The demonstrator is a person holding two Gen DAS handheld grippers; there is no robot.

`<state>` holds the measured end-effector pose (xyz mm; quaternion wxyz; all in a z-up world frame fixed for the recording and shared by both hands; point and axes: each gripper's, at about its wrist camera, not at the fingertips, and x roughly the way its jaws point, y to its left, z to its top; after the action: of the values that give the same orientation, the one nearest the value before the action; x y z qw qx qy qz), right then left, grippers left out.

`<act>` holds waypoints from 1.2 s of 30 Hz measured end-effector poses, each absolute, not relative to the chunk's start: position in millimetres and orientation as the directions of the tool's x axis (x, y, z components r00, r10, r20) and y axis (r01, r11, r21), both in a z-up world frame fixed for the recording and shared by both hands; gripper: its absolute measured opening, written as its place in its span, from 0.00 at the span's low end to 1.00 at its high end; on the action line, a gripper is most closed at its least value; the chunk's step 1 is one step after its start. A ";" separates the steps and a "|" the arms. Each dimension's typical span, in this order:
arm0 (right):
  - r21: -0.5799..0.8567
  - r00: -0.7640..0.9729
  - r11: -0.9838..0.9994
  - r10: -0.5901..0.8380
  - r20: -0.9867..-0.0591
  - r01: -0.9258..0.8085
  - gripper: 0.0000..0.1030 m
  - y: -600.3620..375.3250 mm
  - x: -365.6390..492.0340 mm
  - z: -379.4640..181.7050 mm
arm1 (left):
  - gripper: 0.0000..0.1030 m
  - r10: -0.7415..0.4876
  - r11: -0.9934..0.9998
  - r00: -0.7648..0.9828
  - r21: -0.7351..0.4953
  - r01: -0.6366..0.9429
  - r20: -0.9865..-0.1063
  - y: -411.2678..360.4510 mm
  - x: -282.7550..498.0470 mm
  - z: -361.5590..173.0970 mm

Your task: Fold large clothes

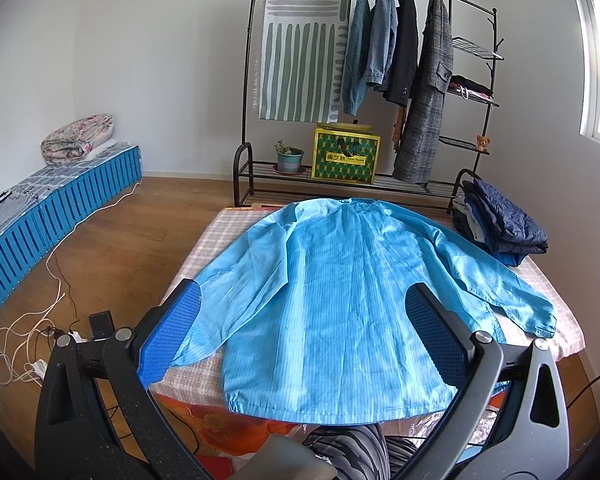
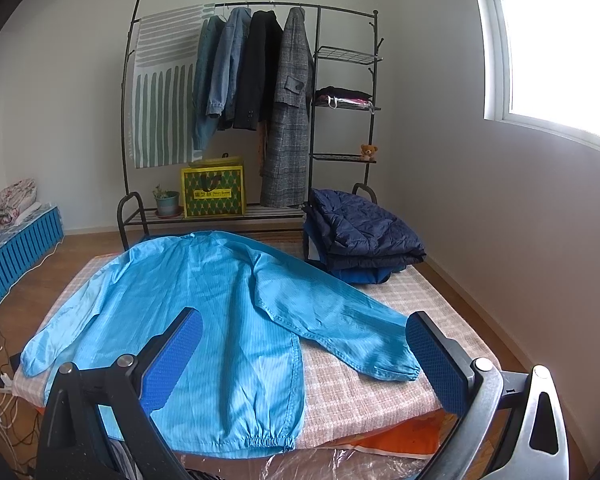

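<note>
A light blue long-sleeved coat (image 1: 332,300) (image 2: 196,312) lies spread flat on the checked bed cover (image 1: 228,232) (image 2: 380,380), collar far, elastic hem near me, both sleeves angled outward. My left gripper (image 1: 304,320) hovers open above the hem end, its blue pads (image 1: 172,332) wide apart with nothing between them. My right gripper (image 2: 304,348) is open too, held above the coat's right side and the right sleeve cuff (image 2: 396,368). Neither gripper touches the cloth.
A stack of folded dark garments (image 1: 500,220) (image 2: 360,236) sits on the bed's far right corner. Behind stands a black clothes rack (image 1: 380,60) with hanging coats, a yellow box (image 1: 346,156) and a plant pot. Blue crates (image 1: 60,216) and loose cables (image 1: 32,332) lie left.
</note>
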<state>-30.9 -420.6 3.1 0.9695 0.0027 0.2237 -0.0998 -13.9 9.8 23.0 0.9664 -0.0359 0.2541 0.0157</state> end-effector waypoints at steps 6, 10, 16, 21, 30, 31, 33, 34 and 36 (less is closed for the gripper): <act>-0.040 0.881 0.980 -0.191 -0.432 0.193 1.00 -420.0 -31.2 4.1 | 1.00 0.012 0.996 0.871 -0.072 -0.055 -0.492 13.9 -12.9 23.6; -0.040 0.883 0.981 -0.190 -0.429 0.191 1.00 -418.4 -30.7 6.4 | 1.00 0.012 0.996 0.871 -0.071 -0.054 -0.491 14.5 -12.7 23.9; -0.040 0.883 0.981 -0.189 -0.429 0.190 1.00 -418.0 -29.9 7.9 | 1.00 0.009 0.995 0.870 -0.078 -0.055 -0.493 15.4 -10.8 24.3; -0.039 0.884 0.982 -0.185 -0.428 0.187 1.00 -417.8 -29.7 7.9 | 1.00 0.010 0.996 0.872 -0.074 -0.053 -0.490 17.2 -11.4 23.1; -0.044 0.889 0.982 -0.183 -0.421 0.182 1.00 -413.9 -28.6 11.6 | 1.00 0.012 0.995 0.873 -0.078 -0.057 -0.488 21.9 -11.3 24.2; -0.043 0.889 0.983 -0.182 -0.420 0.180 1.00 -414.0 -29.4 10.6 | 1.00 0.009 0.995 0.873 -0.079 -0.055 -0.488 23.4 -11.6 23.5; -0.042 0.889 0.983 -0.182 -0.420 0.181 1.00 -413.8 -29.4 10.7 | 1.00 0.007 0.995 0.873 -0.083 -0.055 -0.488 23.5 -11.3 24.0; -0.043 0.890 0.983 -0.182 -0.419 0.181 1.00 -413.6 -29.2 11.0 | 1.00 0.007 0.995 0.873 -0.080 -0.053 -0.488 23.9 -11.6 23.6; -0.044 0.890 0.983 -0.181 -0.419 0.179 1.00 -413.7 -29.0 11.0 | 1.00 0.007 0.996 0.873 -0.079 -0.052 -0.488 24.7 -11.8 23.2</act>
<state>-29.0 -413.7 11.0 0.9720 -0.0020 0.2158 -0.0927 -11.8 24.7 23.2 0.9667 -0.0447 0.2516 0.0154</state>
